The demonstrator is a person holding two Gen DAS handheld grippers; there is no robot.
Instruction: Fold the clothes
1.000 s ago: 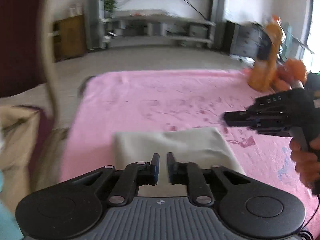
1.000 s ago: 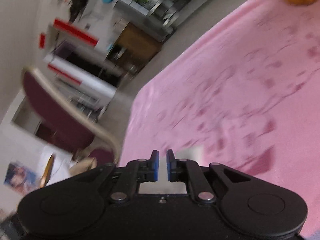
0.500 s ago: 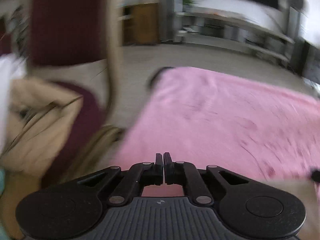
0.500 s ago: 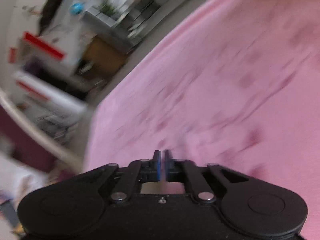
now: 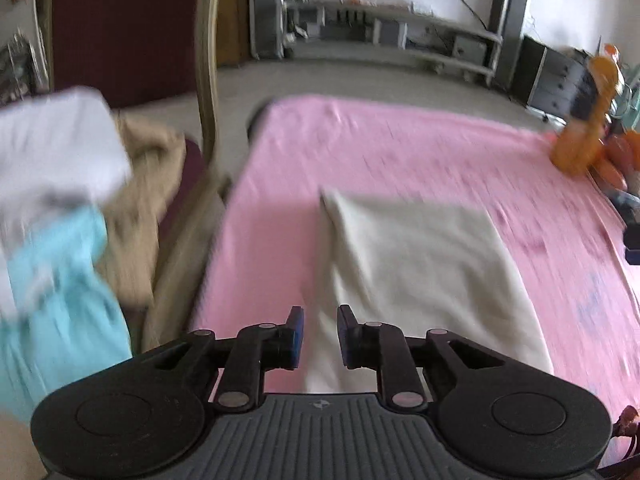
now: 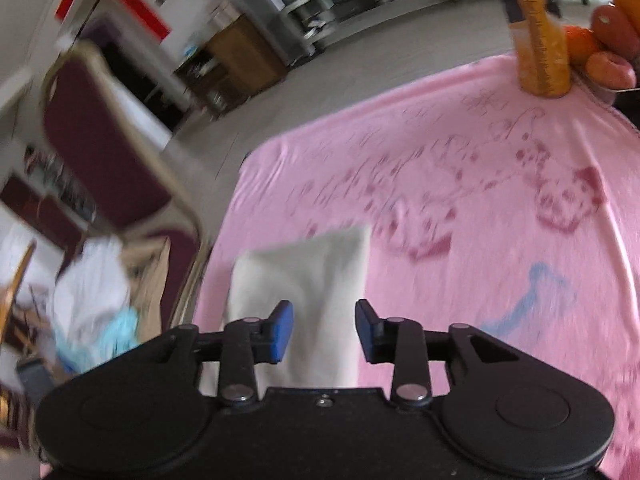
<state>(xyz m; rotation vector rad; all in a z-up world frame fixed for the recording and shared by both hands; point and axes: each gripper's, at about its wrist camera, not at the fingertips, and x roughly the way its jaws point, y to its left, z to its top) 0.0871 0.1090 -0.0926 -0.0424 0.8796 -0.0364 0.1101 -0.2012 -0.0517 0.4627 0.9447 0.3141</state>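
A living room with a long low shelf unit along the far wall; in front of you a counter (image 5: 400,148) draped in a pink printed blanket. At its far right corner stand an orange bottle (image 6: 536,28) and a few pieces of fruit (image 6: 612,44) in what may be a bowl, though most of it is cut off by the frame edge.

The folded cream cloth (image 5: 416,264) lies flat near the near edge of the counter, toward its left side, as a tidy rectangle with no loose flap showing. Beyond the left edge stands a dark red chair (image 5: 124,28), its seat heaped with unfolded clothes: a white piece (image 5: 56,136), a light blue one (image 5: 60,280) and a tan one (image 5: 148,184). The chair is the only holder in use, and the pile fills it loosely.

Your left gripper (image 5: 319,334) hangs above the near left corner of the cream cloth. Its jaws have just been opening and stand a little apart, with nothing between the pads. Your right gripper (image 6: 324,330) hangs over the same cloth; its jaws have just been opening too, stand wider, and are empty.

Expect every garment to be light, limp and prone to sagging or unfolding when lifted. Judged from the pile, the next piece is best taken at a hem or shoulder seam, one gripper at each corner, pinching a single layer only.
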